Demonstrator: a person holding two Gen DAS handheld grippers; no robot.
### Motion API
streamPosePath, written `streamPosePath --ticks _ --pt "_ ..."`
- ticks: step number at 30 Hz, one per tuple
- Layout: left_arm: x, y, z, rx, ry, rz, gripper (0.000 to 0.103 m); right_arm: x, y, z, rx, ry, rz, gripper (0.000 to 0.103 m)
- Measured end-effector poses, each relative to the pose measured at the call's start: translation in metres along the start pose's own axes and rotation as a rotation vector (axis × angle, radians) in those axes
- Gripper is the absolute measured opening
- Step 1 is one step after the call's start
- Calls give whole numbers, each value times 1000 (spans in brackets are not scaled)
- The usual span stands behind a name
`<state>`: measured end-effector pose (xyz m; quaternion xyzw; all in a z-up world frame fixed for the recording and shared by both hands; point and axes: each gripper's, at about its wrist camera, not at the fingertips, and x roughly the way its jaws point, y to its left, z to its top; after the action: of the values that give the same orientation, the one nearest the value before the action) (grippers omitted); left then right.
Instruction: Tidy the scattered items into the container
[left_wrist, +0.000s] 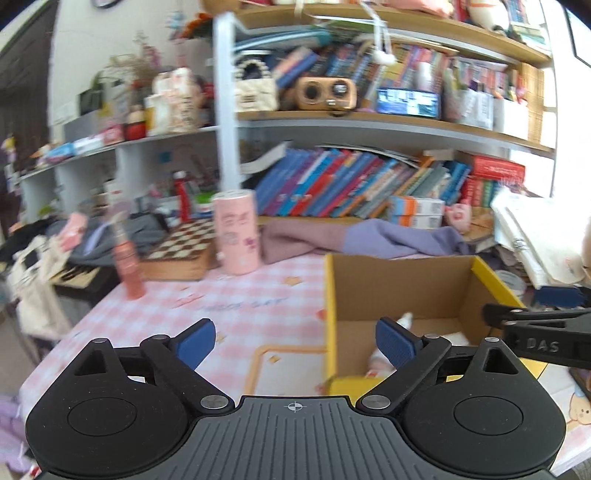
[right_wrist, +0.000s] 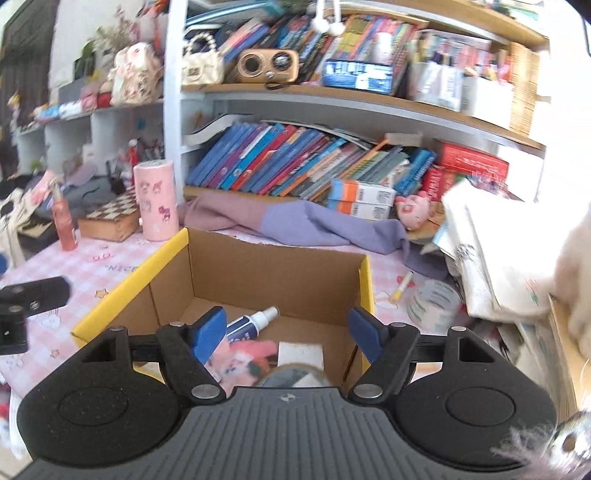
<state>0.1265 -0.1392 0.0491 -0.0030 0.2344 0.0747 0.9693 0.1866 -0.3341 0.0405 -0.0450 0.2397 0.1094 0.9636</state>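
A cardboard box with yellow rim (right_wrist: 129, 286) stands on the pink checked table. Inside lie a blue-and-white spray bottle (right_wrist: 251, 326), a pink soft toy (right_wrist: 245, 356), a white square block (right_wrist: 301, 353) and a tape roll (right_wrist: 291, 374) close under the camera. My right gripper (right_wrist: 288, 332) hangs open above the box's near side, nothing between its pads. My left gripper (left_wrist: 295, 339) is open and empty too, straddling the box's left wall (left_wrist: 330, 314). On the table right of the box lie another tape roll (right_wrist: 434, 302) and a small yellow-tipped pen (right_wrist: 402, 286).
A pink cylinder tin (right_wrist: 153, 199), a slim pink bottle (right_wrist: 64, 221) and a chessboard box (right_wrist: 110, 218) stand at the back left. Purple cloth (right_wrist: 314, 221) lies behind the box below crowded bookshelves. White bags (right_wrist: 498, 251) pile up at the right.
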Motion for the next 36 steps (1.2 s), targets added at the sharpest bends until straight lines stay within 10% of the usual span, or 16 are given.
streamPosePath --ticks 10,36 --pt "-45 44 -38 -38 40 123 100 -51 36 -32 95 21 -48 73" --pt "-77 94 -74 15 86 78 100 -116 97 -86 142 92 -90 81"
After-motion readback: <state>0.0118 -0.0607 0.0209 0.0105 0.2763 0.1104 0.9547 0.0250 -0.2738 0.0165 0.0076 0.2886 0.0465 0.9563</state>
